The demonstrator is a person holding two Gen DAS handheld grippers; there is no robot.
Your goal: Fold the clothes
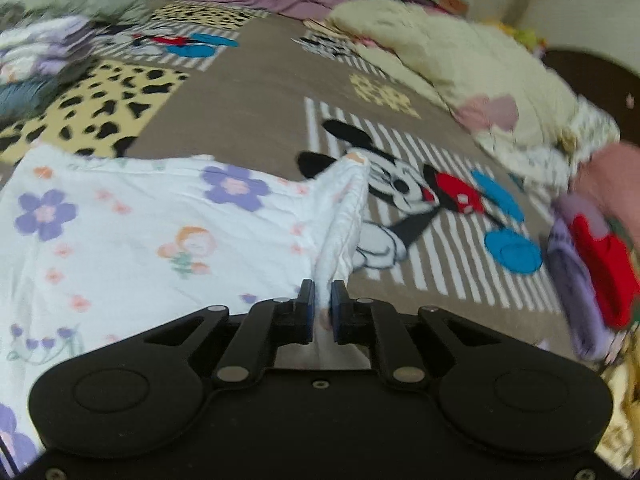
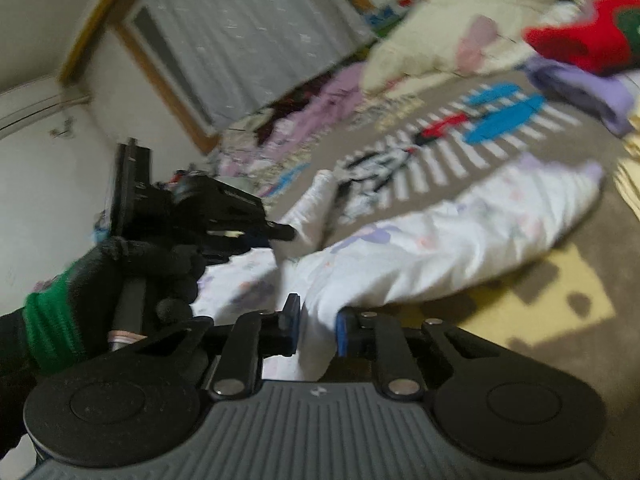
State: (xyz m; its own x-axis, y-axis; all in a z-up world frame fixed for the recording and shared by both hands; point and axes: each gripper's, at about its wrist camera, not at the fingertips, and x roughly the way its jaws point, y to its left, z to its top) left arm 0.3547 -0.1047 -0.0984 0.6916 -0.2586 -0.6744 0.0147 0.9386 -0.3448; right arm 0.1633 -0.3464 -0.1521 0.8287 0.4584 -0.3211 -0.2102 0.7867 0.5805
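A white garment [image 1: 140, 232] printed with purple flowers lies spread on the bed at the left of the left wrist view. My left gripper [image 1: 323, 300] is shut on a raised ridge of its edge, which runs up and away from the pads. In the right wrist view the same garment [image 2: 460, 240] lies bunched across the middle. My right gripper [image 2: 318, 320] is shut on a thick fold of it near its lower end. The left gripper [image 2: 286, 234] shows there too, held by a black-gloved hand [image 2: 100, 280] with a green cuff.
The bed is covered by a brown blanket [image 1: 248, 92] with cartoon-mouse and leopard patches. A cream fleece [image 1: 440, 48] and red [image 1: 604, 264] and purple clothes [image 1: 572, 280] are heaped at the right. More clothes [image 1: 40, 52] lie far left. A curtained window [image 2: 248, 32] is behind.
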